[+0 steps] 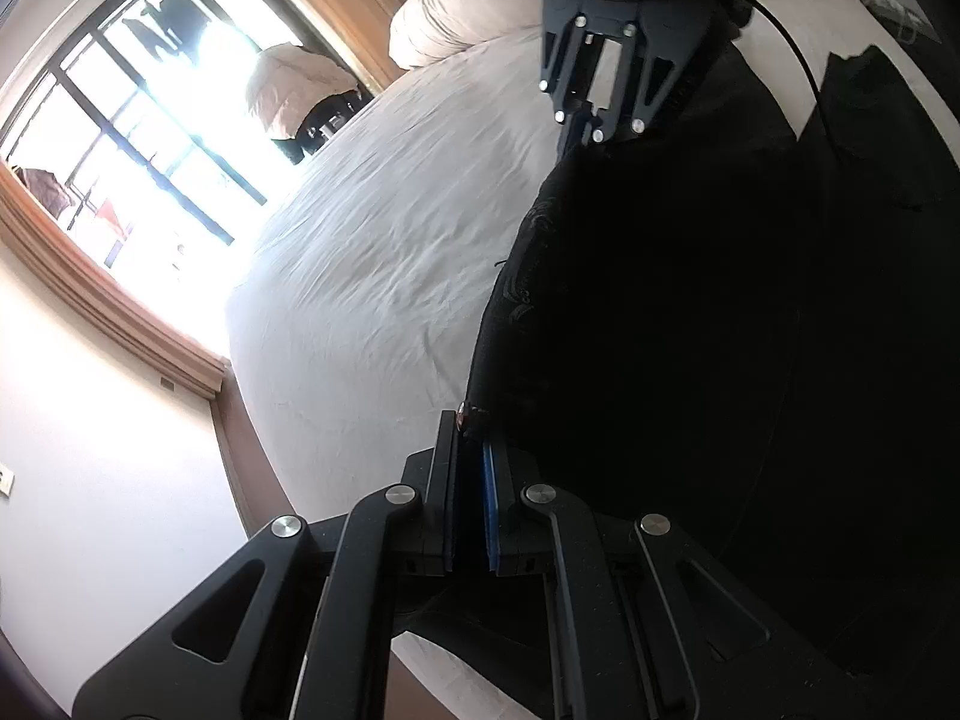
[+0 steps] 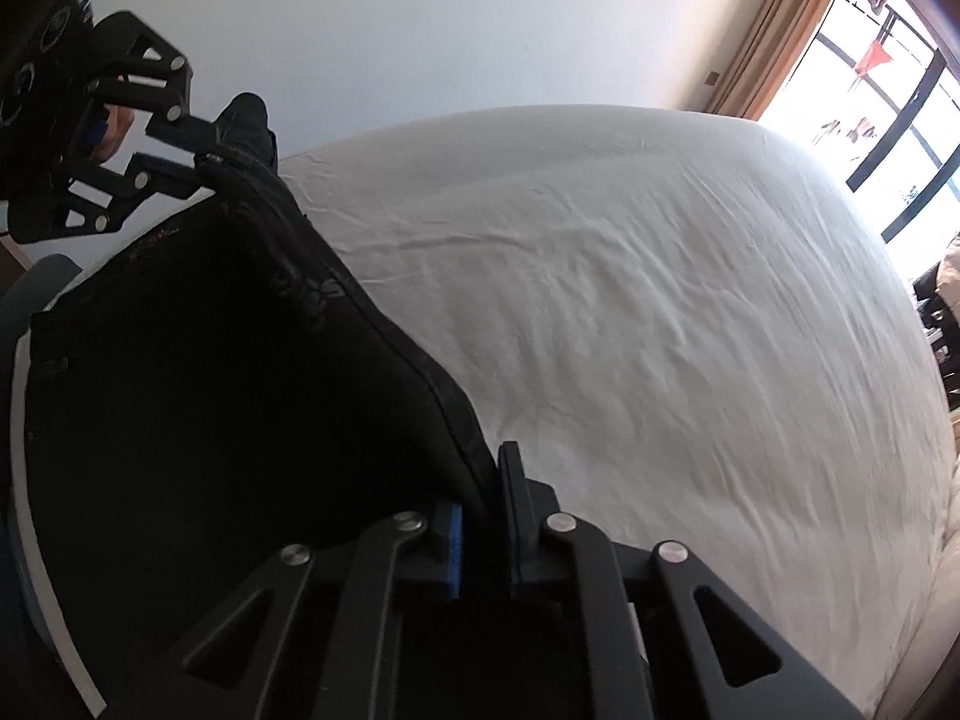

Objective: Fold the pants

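The black pants hang stretched between the two tongs, raised above the white bed. The left gripper is clamped on one end of the waistband edge (a metal button shows at its fingertips), and the right gripper is pinched on the other end. The dark cloth spreads away from both, with the bed sheet beyond.
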Tool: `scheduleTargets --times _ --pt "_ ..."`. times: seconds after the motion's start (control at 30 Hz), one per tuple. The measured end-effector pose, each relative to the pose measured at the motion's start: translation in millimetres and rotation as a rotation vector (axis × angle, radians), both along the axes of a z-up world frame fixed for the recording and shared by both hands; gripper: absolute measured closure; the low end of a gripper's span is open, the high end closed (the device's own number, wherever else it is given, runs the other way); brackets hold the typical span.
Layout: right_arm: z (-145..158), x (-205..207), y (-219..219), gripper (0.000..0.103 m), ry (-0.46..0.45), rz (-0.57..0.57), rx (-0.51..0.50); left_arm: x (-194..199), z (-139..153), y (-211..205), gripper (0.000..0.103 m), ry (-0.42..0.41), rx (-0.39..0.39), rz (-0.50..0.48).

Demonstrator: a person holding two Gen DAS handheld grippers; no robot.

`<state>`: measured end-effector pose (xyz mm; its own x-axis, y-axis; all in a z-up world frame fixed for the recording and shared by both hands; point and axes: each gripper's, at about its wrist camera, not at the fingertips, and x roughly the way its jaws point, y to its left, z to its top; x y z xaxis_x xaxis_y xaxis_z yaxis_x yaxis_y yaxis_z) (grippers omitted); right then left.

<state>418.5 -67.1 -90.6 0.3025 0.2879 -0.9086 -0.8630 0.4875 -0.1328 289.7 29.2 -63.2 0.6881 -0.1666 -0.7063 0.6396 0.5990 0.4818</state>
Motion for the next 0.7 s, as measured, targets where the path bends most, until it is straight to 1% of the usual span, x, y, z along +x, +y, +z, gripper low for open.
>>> scheduleTargets --times 0.13,0.33,0.43,0.57,0.67,0.7 --pt "8 -13 -5 0.095 -0.044 -0.053 0.030 3 0 -3 0.098 0.002 -0.022 0.007" --pt "16 -53 -12 0.096 -0.106 -0.159 0.102 -21 2 -6 0.098 0.022 -0.059 0.023" --pt "17 -78 -14 0.096 -0.113 -0.230 0.144 -36 1 -5 0.098 0.043 -0.083 0.038" --pt "8 -111 -14 0.097 -0.066 -0.337 0.229 -60 -5 -9 0.098 0.083 -0.118 0.060" --pt "-2 -134 -10 0.097 -0.011 -0.385 0.286 -78 -12 -14 0.098 0.096 -0.110 0.062" --pt "-6 -138 -6 0.097 -0.006 -0.386 0.286 -84 -15 -14 0.098 0.108 -0.111 0.064"
